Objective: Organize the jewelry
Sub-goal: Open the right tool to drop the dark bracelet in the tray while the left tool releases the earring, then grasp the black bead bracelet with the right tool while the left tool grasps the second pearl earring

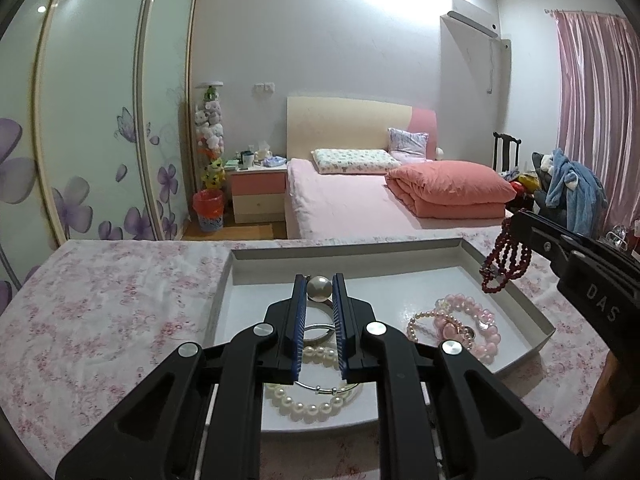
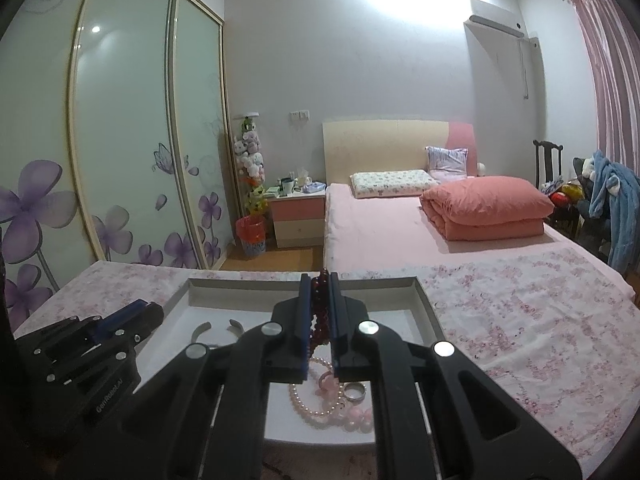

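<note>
A shallow white tray lies on a floral cloth. My left gripper is shut on a silver bangle with a large pearl and holds it over the tray's left part. Below it lie a white pearl bracelet and a thin silver bangle. Pink bead and small pearl bracelets lie at the tray's right. My right gripper is shut on a dark red bead bracelet, which hangs above the tray's right rim in the left wrist view. A silver ring lies by the pink beads.
The floral cloth covers the surface around the tray. Behind it stands a bed with a folded coral quilt. A wardrobe with flowered glass doors stands at the left. A chair with blue clothing stands at the right.
</note>
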Demonstrator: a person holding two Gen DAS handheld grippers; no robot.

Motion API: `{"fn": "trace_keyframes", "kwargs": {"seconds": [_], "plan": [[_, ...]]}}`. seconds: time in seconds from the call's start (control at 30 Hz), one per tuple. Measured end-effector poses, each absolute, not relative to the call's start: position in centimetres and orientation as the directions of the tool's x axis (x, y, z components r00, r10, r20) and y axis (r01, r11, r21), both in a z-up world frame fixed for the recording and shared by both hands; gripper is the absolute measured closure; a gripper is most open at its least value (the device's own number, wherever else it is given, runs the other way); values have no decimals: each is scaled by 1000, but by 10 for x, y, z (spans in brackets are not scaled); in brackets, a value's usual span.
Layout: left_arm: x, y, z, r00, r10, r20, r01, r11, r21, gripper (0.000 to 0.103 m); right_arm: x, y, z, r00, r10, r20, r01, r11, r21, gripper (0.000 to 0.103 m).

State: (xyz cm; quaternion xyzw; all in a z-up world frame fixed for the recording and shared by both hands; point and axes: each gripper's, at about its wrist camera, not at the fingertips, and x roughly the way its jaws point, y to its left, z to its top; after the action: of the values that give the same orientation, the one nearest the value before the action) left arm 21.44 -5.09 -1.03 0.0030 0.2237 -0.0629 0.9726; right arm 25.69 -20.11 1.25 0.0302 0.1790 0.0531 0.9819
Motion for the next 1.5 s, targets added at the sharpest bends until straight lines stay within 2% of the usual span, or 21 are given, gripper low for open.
{"fn": "trace_keyframes", "kwargs": {"seconds": [0.43, 0.53, 0.57, 0.83, 0.97, 1.03, 1.33, 1.5], "plan": [[241, -57, -28, 842, -150, -517, 151, 988, -41, 89, 292, -205, -10, 873, 148, -464, -95, 986, 135, 92], [243, -54, -29, 837, -152, -526, 144, 988, -55, 88, 293, -206, -14, 864, 153, -481, -90, 984, 150, 77], [243, -52, -29, 835, -150, -529, 140, 988, -59, 88, 293, -208, -14, 863, 153, -481, -88, 984, 156, 75], [234, -28, -24, 834, -134, -536, 92, 990, -106, 86, 275, -223, -8, 868, 140, -477, -67, 984, 168, 75], [222, -15, -21, 834, -123, -537, 75, 991, -112, 79, 261, -229, -8, 860, 141, -490, -69, 984, 162, 75], [214, -9, -21, 833, -117, -541, 67, 992, -110, 78, 252, -230, -10, 851, 147, -504, -76, 984, 159, 75], [178, 12, -35, 786, -106, -609, 57, 993, -99, 72, 226, -216, -44, 698, 262, -666, -187, 965, 183, 75], [168, 15, -43, 755, -116, -646, 59, 992, -109, 71, 220, -199, -63, 625, 280, -728, -230, 958, 171, 75]]}}
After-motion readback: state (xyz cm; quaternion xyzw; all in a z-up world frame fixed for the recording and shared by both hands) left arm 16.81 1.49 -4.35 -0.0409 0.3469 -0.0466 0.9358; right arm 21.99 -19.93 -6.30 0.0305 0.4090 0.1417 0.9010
